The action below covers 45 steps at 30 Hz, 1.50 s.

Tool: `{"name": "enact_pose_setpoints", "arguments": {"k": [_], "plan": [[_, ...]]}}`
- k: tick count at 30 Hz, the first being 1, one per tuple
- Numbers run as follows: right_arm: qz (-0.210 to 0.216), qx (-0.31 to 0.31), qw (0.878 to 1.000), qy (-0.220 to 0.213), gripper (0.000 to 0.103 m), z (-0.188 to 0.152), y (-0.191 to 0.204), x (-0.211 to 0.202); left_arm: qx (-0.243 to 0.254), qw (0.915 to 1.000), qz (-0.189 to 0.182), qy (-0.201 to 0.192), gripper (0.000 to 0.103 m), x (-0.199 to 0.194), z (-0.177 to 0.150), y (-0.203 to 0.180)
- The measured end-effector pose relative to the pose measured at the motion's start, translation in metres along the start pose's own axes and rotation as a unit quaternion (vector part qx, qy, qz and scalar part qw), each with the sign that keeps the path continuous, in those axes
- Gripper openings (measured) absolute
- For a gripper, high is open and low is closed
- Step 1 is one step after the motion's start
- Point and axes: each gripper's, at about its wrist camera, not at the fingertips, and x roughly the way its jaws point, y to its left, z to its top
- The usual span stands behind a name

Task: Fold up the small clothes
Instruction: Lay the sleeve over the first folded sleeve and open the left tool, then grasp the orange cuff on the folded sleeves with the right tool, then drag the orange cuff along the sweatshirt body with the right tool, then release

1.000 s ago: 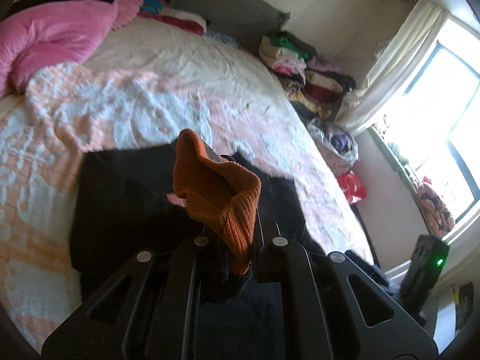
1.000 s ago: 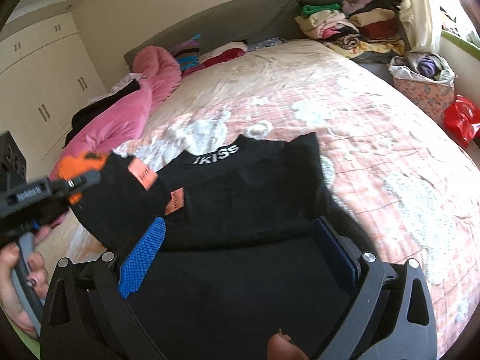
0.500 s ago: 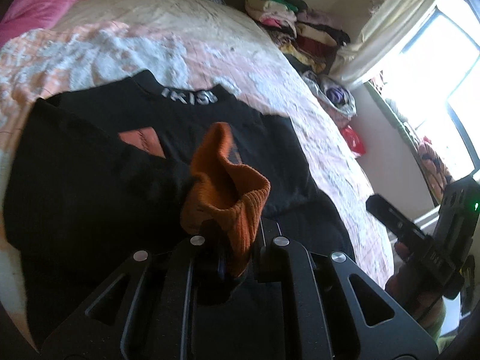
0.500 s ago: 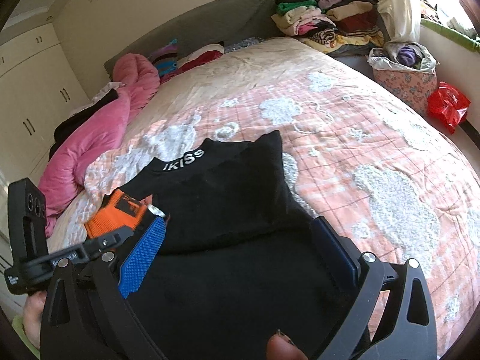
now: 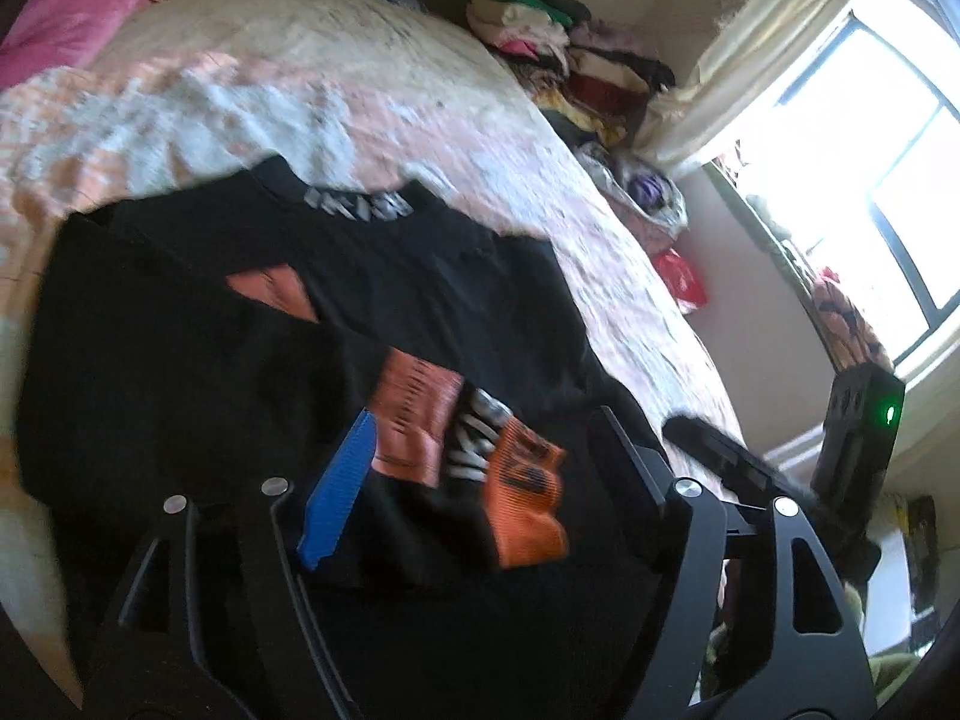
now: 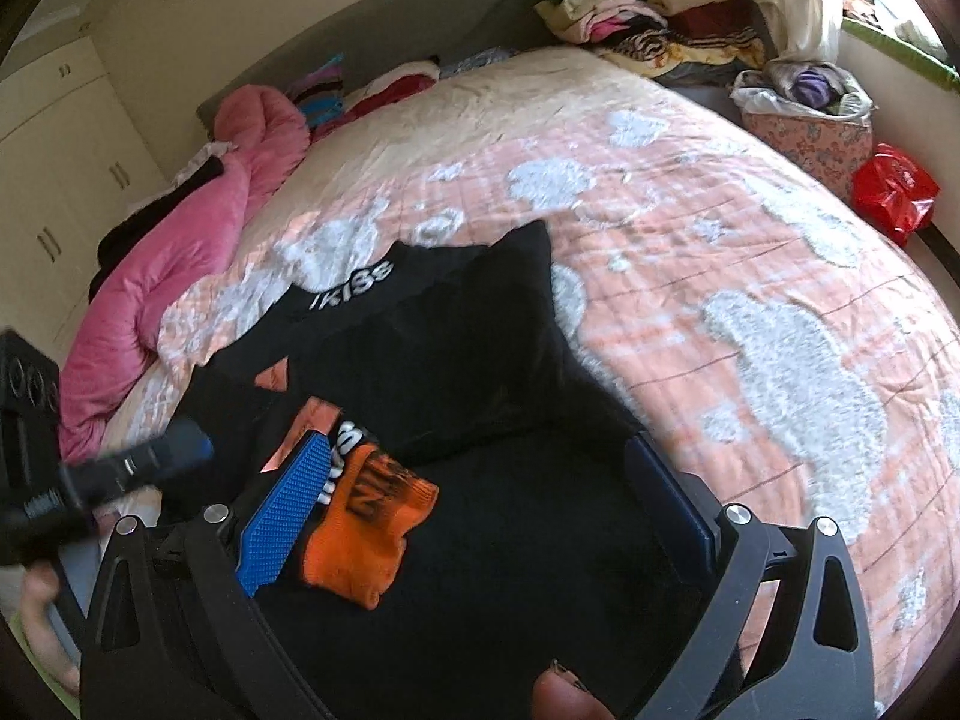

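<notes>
— So where is the black top (image 6: 420, 360) lying?

— Flat on the pink and white bedspread (image 6: 720, 252), collar with white letters toward the headboard. One sleeve is folded across the top's front, and its orange cuff (image 6: 366, 525) rests on the black cloth near the lower hem.

— And the left gripper (image 5: 480, 456)?

— Spread wide above the top, nothing between its fingers; the cuff lies just below the gap.

— The right gripper (image 6: 474, 474)?

— Wide apart too, empty, hovering over the lower part of the top, its blue pad (image 6: 282, 510) just beside the cuff.

— Anything else near the top?

— A pink quilt (image 6: 180, 276) beside it, and a pile of folded clothes (image 6: 654, 12) well beyond its collar.
</notes>
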Motion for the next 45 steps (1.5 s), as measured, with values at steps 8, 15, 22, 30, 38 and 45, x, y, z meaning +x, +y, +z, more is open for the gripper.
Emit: {"name": "enact_pose_setpoints", "arguments": {"k": [8,15,22,30,38,45], "plan": [[0.027,-0.032,0.997,0.061,0.09,-0.015,0.027,0.034,-0.017,0.9919,0.116,-0.05,0.094,-0.038,0.013,0.035],[0.031,-0.042,0.994,0.094,0.071,-0.021,0.044,0.066,-0.055,0.9849,0.148,-0.071,0.094,-0.065,0.014,0.068],[0.04,-0.065,0.994,0.083,0.011,-0.019,0.054,0.067,-0.094,0.981,0.145,-0.088,0.094,-0.081,0.01,0.09],[0.055,-0.178,0.982,0.022,0.008,0.021,0.094,0.037,-0.11,0.9778,0.152,-0.093,0.094,-0.085,0.006,0.102],[0.068,-0.248,0.964,-0.072,0.008,0.077,0.119,0.001,-0.109,0.9782,0.153,-0.089,0.094,-0.08,0.004,0.103],[0.029,-0.238,0.97,-0.051,0.008,0.074,0.095,0.027,-0.092,0.9798,0.158,-0.08,0.094,-0.073,0.005,0.1]]}}
